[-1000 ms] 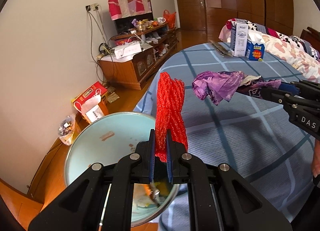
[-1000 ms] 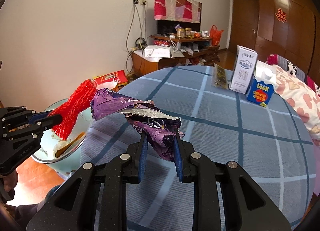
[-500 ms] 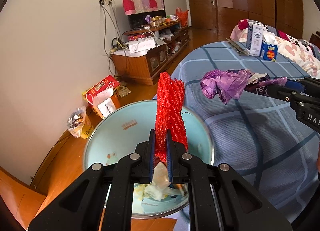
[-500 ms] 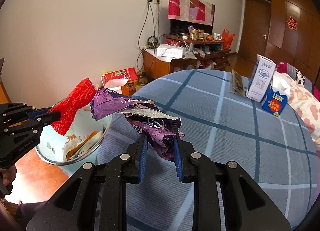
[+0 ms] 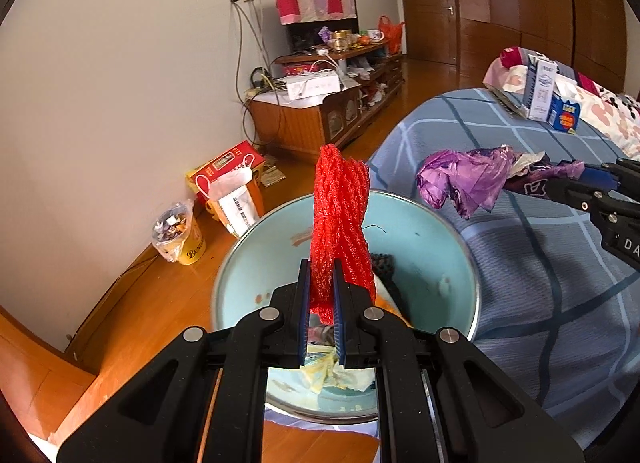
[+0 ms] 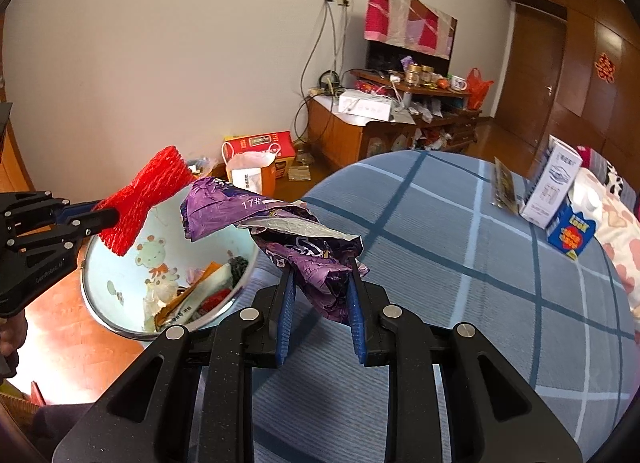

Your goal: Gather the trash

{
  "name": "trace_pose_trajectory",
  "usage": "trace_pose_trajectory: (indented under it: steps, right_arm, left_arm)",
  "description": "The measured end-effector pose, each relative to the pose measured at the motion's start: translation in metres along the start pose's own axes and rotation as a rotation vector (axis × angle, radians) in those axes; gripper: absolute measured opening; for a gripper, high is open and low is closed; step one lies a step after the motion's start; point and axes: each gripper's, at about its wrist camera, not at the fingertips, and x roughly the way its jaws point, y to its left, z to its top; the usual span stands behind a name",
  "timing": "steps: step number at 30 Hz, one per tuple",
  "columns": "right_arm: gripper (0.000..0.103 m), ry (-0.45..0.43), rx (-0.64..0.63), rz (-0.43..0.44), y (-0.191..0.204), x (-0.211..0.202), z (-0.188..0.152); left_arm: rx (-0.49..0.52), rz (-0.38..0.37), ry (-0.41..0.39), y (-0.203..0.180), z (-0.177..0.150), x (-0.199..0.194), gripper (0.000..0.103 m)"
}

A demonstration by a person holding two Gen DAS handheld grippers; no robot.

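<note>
While the left wrist view looks down its own fingers, the left gripper [image 5: 320, 295] is clamped tight on a red foam net [image 5: 340, 223], which stands up from the pads toward 12 o'clock. Directly beneath it sits a pale blue trash bin [image 5: 460, 255] with scraps in the bottom, on the wooden floor [image 5: 140, 315]. At 3 o'clock the right gripper [image 5: 576, 179] reaches in, carrying a crumpled purple wrapper [image 5: 468, 183] above the edge of the blue checked bed [image 5: 540, 283]. At 1 o'clock two cartons [image 5: 552, 103] stand on the bed.

Seen from the right wrist view, the right gripper [image 6: 320, 283] has its jaws narrowly parted and pressed on the purple wrapper [image 6: 288, 235], whose free end stretches toward 10 o'clock over the rim of the trash bin [image 6: 120, 263]. At 9 o'clock the left gripper [image 6: 108, 217] holds the red foam net [image 6: 148, 195] above the bin's far side. The bed [image 6: 460, 263] fills the 3 o'clock half, with the cartons [image 6: 560, 199] at 2 o'clock. Part of a hand [image 6: 12, 335] shows at 8 o'clock.
</note>
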Motion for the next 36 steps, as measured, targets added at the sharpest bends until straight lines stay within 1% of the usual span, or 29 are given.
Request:
trace_pose_trajectory:
  steps: [4, 5, 7, 8, 9, 10, 11, 12, 15, 16, 18, 20, 21, 26, 31, 36]
  right_arm:
    - [0.026, -0.008, -0.03, 0.022, 0.013, 0.004, 0.004]
    - [0.026, -0.01, -0.035, 0.026, 0.016, 0.004, 0.005]
    - [0.031, -0.02, -0.044, 0.041, 0.022, 0.005, 0.008]
    - [0.039, -0.025, -0.049, 0.051, 0.024, 0.006, 0.009]
    - [0.048, -0.029, -0.052, 0.053, 0.026, 0.006, 0.01]
    - [0.052, -0.033, -0.049, 0.058, 0.027, 0.006, 0.01]
    - [0.06, -0.039, -0.044, 0.068, 0.028, 0.005, 0.01]
    - [0.064, -0.042, -0.041, 0.07, 0.028, 0.005, 0.01]
    - [0.064, -0.045, -0.029, 0.074, 0.028, 0.001, 0.008]
    - [0.064, -0.047, -0.022, 0.075, 0.027, -0.001, 0.008]
    - [0.064, -0.054, -0.012, 0.073, 0.023, -0.007, 0.006]
    - [0.065, -0.069, 0.009, 0.065, 0.017, -0.018, 0.002]
    - [0.067, -0.077, 0.02, 0.06, 0.013, -0.024, 0.0]
    - [0.068, -0.135, 0.057, 0.029, 0.001, -0.055, -0.007]
    - [0.069, -0.177, 0.076, 0.018, -0.006, -0.075, -0.007]
    - [0.071, -0.205, 0.085, 0.011, -0.007, -0.088, -0.008]
  left_arm:
    - [-0.018, 0.026, -0.009, 0.01, 0.0, -0.002, 0.011]
    - [-0.023, 0.037, -0.013, 0.013, 0.0, -0.003, 0.013]
    - [-0.036, 0.044, -0.017, 0.019, -0.001, -0.004, 0.013]
    - [-0.038, 0.044, -0.016, 0.021, -0.002, -0.005, 0.013]
    - [-0.04, 0.048, -0.016, 0.022, -0.003, -0.005, 0.019]
    - [-0.045, 0.053, -0.018, 0.024, -0.004, -0.006, 0.025]
    - [-0.052, 0.058, -0.021, 0.025, -0.004, -0.006, 0.042]
    - [-0.056, 0.063, -0.026, 0.026, -0.005, -0.007, 0.051]
    - [-0.059, 0.058, -0.028, 0.025, -0.006, -0.009, 0.051]
    - [-0.06, 0.06, -0.032, 0.025, -0.006, -0.011, 0.053]
    - [-0.07, 0.059, -0.05, 0.024, -0.006, -0.018, 0.066]
    - [-0.081, 0.055, -0.077, 0.024, -0.005, -0.028, 0.075]
    - [-0.083, 0.053, -0.103, 0.023, -0.003, -0.037, 0.076]
    - [-0.08, 0.041, -0.171, 0.017, 0.005, -0.064, 0.078]
    - [-0.073, 0.025, -0.203, 0.012, 0.01, -0.079, 0.079]
    - [-0.075, 0.022, -0.218, 0.01, 0.011, -0.085, 0.081]
